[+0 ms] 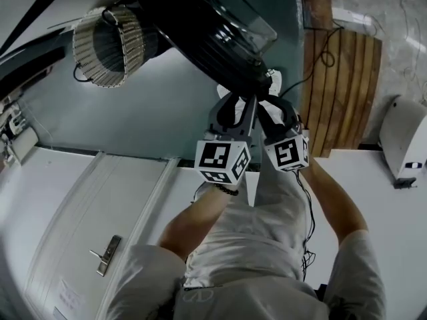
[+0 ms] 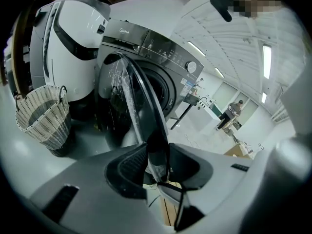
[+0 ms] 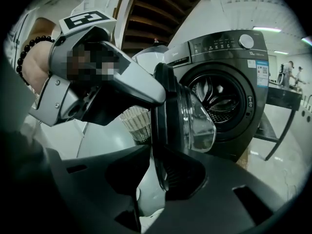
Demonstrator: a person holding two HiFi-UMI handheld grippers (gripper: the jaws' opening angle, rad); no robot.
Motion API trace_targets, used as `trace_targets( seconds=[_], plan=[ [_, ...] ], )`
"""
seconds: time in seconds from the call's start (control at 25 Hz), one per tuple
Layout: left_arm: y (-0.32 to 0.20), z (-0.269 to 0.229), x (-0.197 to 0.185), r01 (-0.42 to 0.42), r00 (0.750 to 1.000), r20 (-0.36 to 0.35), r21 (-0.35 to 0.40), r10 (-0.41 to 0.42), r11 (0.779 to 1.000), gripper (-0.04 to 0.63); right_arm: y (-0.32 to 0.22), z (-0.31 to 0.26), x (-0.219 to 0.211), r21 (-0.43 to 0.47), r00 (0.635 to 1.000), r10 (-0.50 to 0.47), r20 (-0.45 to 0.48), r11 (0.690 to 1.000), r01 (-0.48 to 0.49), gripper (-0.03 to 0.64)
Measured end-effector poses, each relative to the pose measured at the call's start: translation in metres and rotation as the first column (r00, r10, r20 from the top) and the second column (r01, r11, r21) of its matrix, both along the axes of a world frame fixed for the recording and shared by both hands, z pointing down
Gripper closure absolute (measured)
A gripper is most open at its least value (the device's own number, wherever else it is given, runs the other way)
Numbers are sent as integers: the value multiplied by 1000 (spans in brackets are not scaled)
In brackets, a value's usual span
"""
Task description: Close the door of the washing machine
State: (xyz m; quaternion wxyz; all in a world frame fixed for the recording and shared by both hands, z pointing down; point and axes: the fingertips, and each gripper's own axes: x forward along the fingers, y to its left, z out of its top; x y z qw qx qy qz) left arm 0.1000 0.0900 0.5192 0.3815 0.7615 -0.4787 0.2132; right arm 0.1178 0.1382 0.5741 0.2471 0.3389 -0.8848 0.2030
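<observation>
The dark washing machine point(image 3: 229, 82) stands with its round glass door point(image 3: 185, 116) swung out towards me and the drum opening point(image 3: 222, 99) showing. In the head view both grippers meet side by side at the door's point(image 1: 233, 32) outer edge. My left gripper point(image 2: 158, 167) is open, with the door rim point(image 2: 141, 111) standing between its jaws and a gap on the left side. My right gripper point(image 3: 156, 172) is open too, the rim lying between its jaws close to the right pad. A finger point(image 3: 136, 84) of the left gripper reaches the rim just above.
A wicker laundry basket point(image 2: 44, 118) sits on the floor left of the machine, in front of a white appliance point(image 2: 73, 38). A table with black legs point(image 3: 278, 111) stands right of the machine. A person point(image 2: 233, 112) stands far off. Wooden slats point(image 1: 340, 85) lie on the right.
</observation>
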Motion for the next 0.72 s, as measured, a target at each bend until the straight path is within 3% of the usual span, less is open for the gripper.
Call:
trace_targets(
  seconds=[0.44,0.64,0.72],
  plan=[
    [-16,-3,26,-16,998,-58,-6,16,1000,453,-25,-1,30,36,998,63,19,997,-63,543],
    [-17,-9,40,-132,989,-54,38,134,990,484,-36,-2,44,41,996,88,32,995,-89,543],
    [-15,-13,48,-212,976,-24,77,215,974,569,-41,-2,51,40,993,109,38,993,-110,543]
  ],
)
